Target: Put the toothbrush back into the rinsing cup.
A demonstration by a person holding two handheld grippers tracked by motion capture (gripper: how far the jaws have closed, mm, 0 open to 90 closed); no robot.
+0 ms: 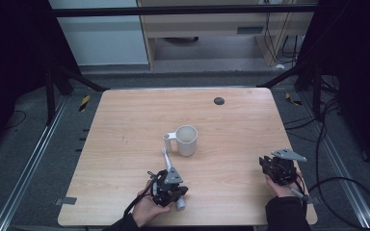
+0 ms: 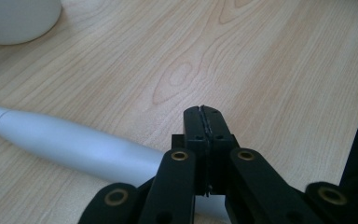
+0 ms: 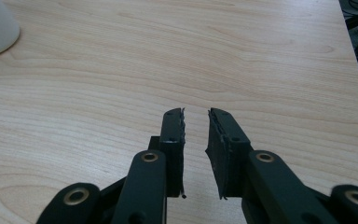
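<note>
The toothbrush [image 1: 167,163] lies flat on the table [image 1: 125,125], its thin end pointing toward the cup [image 1: 187,140] just beyond and its fat handle end poking out toward the person by the left gripper [image 1: 166,185]. It looks like a light, stiff thing with a smooth rounded handle [image 2: 74,144], probably a bit slick, so I'd take it across the thick middle of the handle rather than the narrow neck. In the left gripper view the jaws stand pressed together with nothing between them, and the handle passes under and just to one side of them, so the gripper sits over it rather than around it. The right gripper [image 1: 275,166] rests well off to the side, jaws parted and empty [image 3: 196,116].
</note>
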